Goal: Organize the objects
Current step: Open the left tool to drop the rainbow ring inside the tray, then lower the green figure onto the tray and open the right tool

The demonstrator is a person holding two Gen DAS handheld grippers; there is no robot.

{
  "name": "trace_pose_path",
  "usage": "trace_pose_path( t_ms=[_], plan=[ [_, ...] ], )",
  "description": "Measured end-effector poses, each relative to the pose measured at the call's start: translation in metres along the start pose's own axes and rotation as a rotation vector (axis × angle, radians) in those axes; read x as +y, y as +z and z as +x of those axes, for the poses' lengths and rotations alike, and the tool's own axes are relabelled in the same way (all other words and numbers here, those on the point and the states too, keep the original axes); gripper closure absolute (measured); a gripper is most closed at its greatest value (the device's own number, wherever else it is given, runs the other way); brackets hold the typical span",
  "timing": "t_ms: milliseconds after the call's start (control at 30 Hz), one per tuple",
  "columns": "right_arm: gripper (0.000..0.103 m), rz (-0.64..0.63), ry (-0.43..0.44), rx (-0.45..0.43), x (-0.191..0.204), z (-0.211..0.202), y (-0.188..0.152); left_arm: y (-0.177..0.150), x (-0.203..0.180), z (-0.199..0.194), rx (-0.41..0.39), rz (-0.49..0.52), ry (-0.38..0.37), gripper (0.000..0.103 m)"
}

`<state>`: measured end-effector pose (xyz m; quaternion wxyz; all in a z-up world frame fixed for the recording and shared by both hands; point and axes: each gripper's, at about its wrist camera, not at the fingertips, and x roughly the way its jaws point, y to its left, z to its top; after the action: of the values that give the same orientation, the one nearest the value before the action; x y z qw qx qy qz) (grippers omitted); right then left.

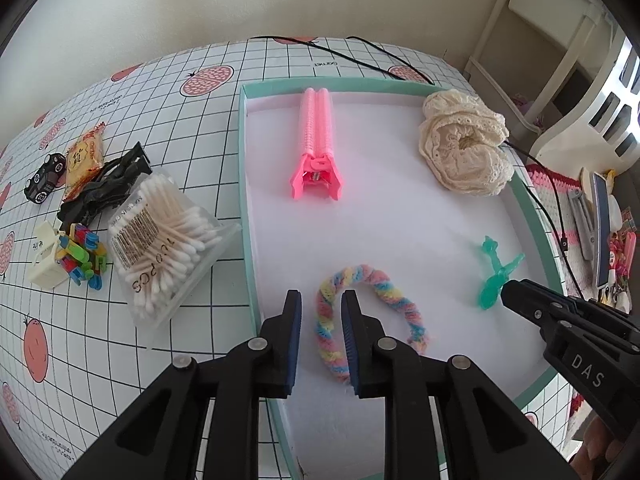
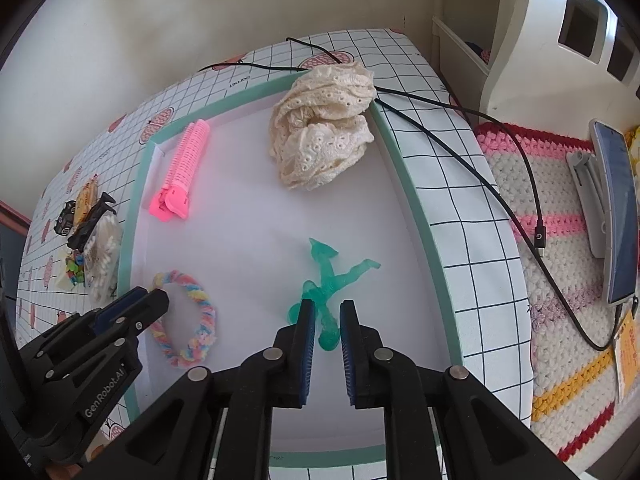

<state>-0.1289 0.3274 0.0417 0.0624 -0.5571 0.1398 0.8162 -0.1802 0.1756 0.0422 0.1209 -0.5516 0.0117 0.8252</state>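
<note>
A white tray with a teal rim [image 1: 242, 152] [image 2: 404, 184] holds a pink hair clip [image 1: 317, 148] [image 2: 183, 172], a cream lace scrunchie [image 1: 464, 142] [image 2: 324, 128], a pastel braided hair tie [image 1: 376, 280] [image 2: 200, 320] and a teal plastic figure [image 1: 496, 276] [image 2: 336, 276]. My left gripper [image 1: 321, 304] is open, its fingers astride the left side of the hair tie. My right gripper [image 2: 325, 312] is open, its fingers on either side of the figure's lower end. Each gripper also shows in the other view, the right one [image 1: 520, 296] and the left one [image 2: 148, 300].
Left of the tray on the grid tablecloth lie a bag of cotton swabs [image 1: 160, 240], colourful small clips with a white box [image 1: 76, 260], a black hair claw [image 1: 104, 188], a snack packet [image 1: 84, 156] and a toy car [image 1: 46, 176]. A black cable [image 2: 500, 184] and a phone [image 2: 616, 208] are at the right.
</note>
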Motion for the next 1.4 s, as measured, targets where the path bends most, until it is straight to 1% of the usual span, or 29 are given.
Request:
trace_pose_path(
  t_ms=[300, 433, 567, 600, 667, 700, 733, 767, 833, 900, 933, 967, 1000, 1067, 1100, 1133, 1167, 1200, 1233, 1300, 1367, 1400],
  plan=[
    [0.088, 0.001, 0.002, -0.039, 0.003, -0.013, 0.002, 0.009, 0.009, -0.013, -0.051, -0.040, -0.006, 0.082],
    [0.088, -0.013, 0.006, -0.038, 0.006, -0.013, 0.001, 0.010, 0.013, -0.015, -0.059, -0.053, -0.002, 0.082],
    [0.088, -0.021, 0.005, -0.040, 0.010, -0.012, 0.001, 0.011, 0.017, -0.016, -0.065, -0.075, -0.010, 0.066],
    [0.088, -0.022, 0.006, -0.042, 0.010, -0.012, 0.002, 0.011, 0.016, -0.016, -0.068, -0.074, 0.002, 0.064],
    [0.088, -0.023, 0.004, -0.045, 0.010, -0.012, 0.002, 0.011, 0.017, -0.017, -0.078, -0.070, 0.031, 0.054],
    [0.088, -0.024, 0.005, -0.046, 0.011, -0.012, 0.002, 0.011, 0.018, -0.017, -0.078, -0.073, 0.033, 0.053],
    [0.083, -0.024, 0.005, -0.047, 0.011, -0.012, 0.002, 0.011, 0.020, -0.018, -0.079, -0.082, 0.025, 0.051],
    [0.075, -0.024, 0.005, -0.049, 0.011, -0.012, 0.002, 0.011, 0.021, -0.018, -0.080, -0.091, 0.018, 0.049],
    [0.068, -0.021, 0.007, -0.056, 0.011, -0.013, 0.002, 0.011, 0.024, -0.020, -0.089, -0.104, 0.018, 0.046],
    [0.065, -0.020, 0.011, -0.061, 0.011, -0.014, 0.002, 0.012, 0.026, -0.022, -0.099, -0.109, 0.019, 0.040],
    [0.060, -0.023, 0.010, -0.065, 0.011, -0.015, 0.002, 0.012, 0.026, -0.023, -0.105, -0.111, 0.023, 0.031],
    [0.054, -0.026, 0.010, -0.068, 0.012, -0.015, 0.002, 0.011, 0.027, -0.023, -0.111, -0.112, 0.029, 0.024],
    [0.052, -0.026, 0.009, -0.071, 0.012, -0.015, 0.002, 0.011, 0.028, -0.023, -0.115, -0.114, 0.034, 0.023],
    [0.041, -0.023, 0.013, -0.076, 0.012, -0.016, 0.002, 0.011, 0.031, -0.023, -0.116, -0.124, 0.043, 0.023],
    [0.038, -0.022, 0.014, -0.079, 0.013, -0.016, 0.002, 0.011, 0.033, -0.023, -0.119, -0.130, 0.049, 0.022],
    [0.034, -0.022, 0.015, -0.082, 0.012, -0.017, 0.002, 0.010, 0.034, -0.023, -0.121, -0.136, 0.058, 0.019],
    [0.030, -0.022, 0.015, -0.086, 0.012, -0.017, 0.002, 0.010, 0.036, -0.023, -0.122, -0.144, 0.064, 0.011],
    [0.028, -0.022, 0.012, -0.090, 0.013, -0.017, 0.002, 0.010, 0.039, -0.023, -0.127, -0.154, 0.066, 0.009],
    [0.024, -0.023, 0.012, -0.092, 0.013, -0.018, 0.002, 0.009, 0.041, -0.023, -0.132, -0.162, 0.069, 0.008],
    [0.020, -0.022, 0.012, -0.096, 0.013, -0.018, 0.003, 0.009, 0.044, -0.024, -0.138, -0.172, 0.079, 0.008],
    [0.013, -0.021, 0.010, -0.101, 0.013, -0.018, 0.003, 0.010, 0.046, -0.025, -0.145, -0.178, 0.087, 0.007],
    [0.012, -0.020, 0.010, -0.103, 0.013, -0.018, 0.003, 0.010, 0.047, -0.025, -0.146, -0.179, 0.090, 0.007]
  ],
)
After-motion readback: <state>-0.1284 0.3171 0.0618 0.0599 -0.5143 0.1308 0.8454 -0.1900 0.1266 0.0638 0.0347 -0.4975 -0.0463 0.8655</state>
